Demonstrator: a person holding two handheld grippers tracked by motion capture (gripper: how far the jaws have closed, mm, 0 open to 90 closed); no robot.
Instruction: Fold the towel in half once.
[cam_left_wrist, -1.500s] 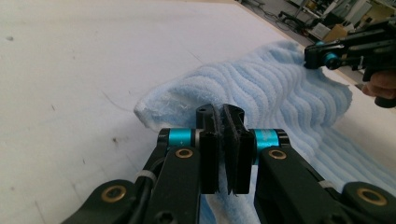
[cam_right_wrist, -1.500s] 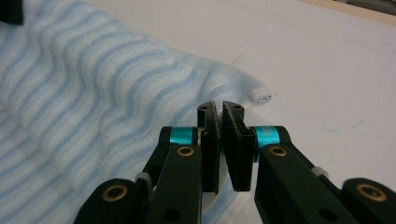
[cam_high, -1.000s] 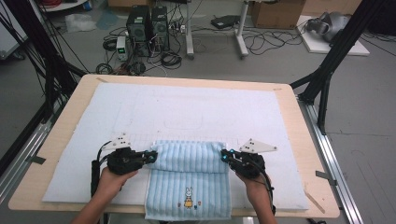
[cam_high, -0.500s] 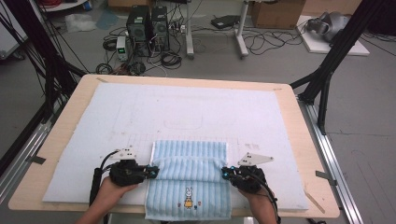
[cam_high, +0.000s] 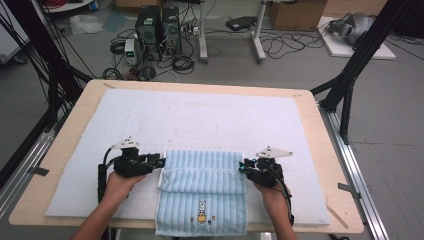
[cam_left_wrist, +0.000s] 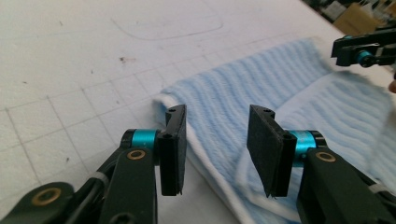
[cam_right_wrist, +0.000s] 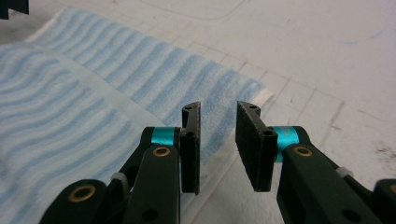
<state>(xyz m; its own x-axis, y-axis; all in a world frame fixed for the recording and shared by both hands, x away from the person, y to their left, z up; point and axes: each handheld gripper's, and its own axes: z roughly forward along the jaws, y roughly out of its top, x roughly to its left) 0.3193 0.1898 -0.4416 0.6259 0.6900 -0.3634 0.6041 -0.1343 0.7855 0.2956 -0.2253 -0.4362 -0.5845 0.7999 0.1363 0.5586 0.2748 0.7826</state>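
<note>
I am working a fold on the blue striped towel (cam_high: 202, 192), which lies at the near middle of the white mat (cam_high: 210, 120), its near end with the small rabbit print hanging over the table (cam_high: 330, 150) edge. Its far part is doubled over toward me, so a thick fold band runs left to right across it, and that band is the axis that matters: both grippers sit at its two ends, facing each other along it.

On the left, my left gripper (cam_high: 159, 162) is just beside the towel's left edge. In the left gripper view its jaws have just been opening and now stand moderately apart, the white hem passing under the gap between the pads (cam_left_wrist: 173, 148), which press on nothing.

On the right, my right gripper (cam_high: 243, 167) sits at the towel's right edge, about level with the other. In the right gripper view its jaws have also just been opening, to a narrower gap, with the towel's corner (cam_right_wrist: 254, 91) beyond them and no cloth pinched.

Each hand is equally near its own end, so I judge the fold released, and the next grasp would start from these two edges.
</note>
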